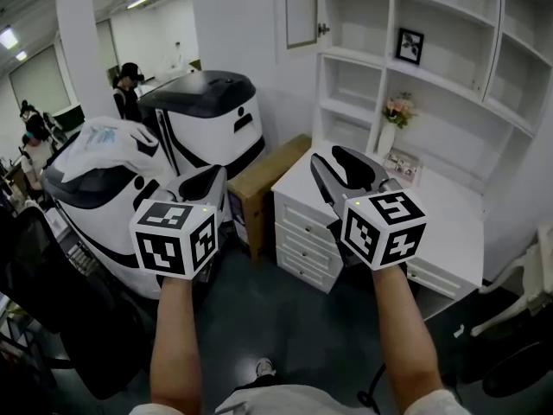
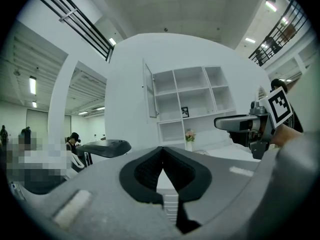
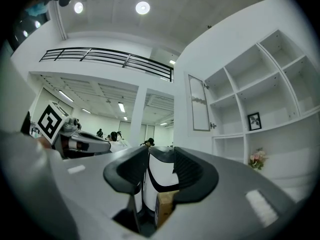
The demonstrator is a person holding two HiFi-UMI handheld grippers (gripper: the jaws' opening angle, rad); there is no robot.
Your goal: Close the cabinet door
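1. Head view: two grippers, left gripper (image 1: 212, 173) and right gripper (image 1: 333, 157), both held well apart from the one shelf unit (image 1: 449, 102). One cabinet door (image 1: 301, 11) stands open at the unit's upper left.
2. Left gripper view: jaws closed tip to tip, empty. Cabinet door (image 2: 149, 91) ahead, ajar.
3. Right gripper view: jaws moderately apart, gripping nothing. Cabinet door (image 3: 198, 104) open, untouched.

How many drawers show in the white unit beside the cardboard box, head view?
3, stacked: top drawer, middle drawer, bottom drawer. The right gripper covers the unit's right side, so more could be hidden.
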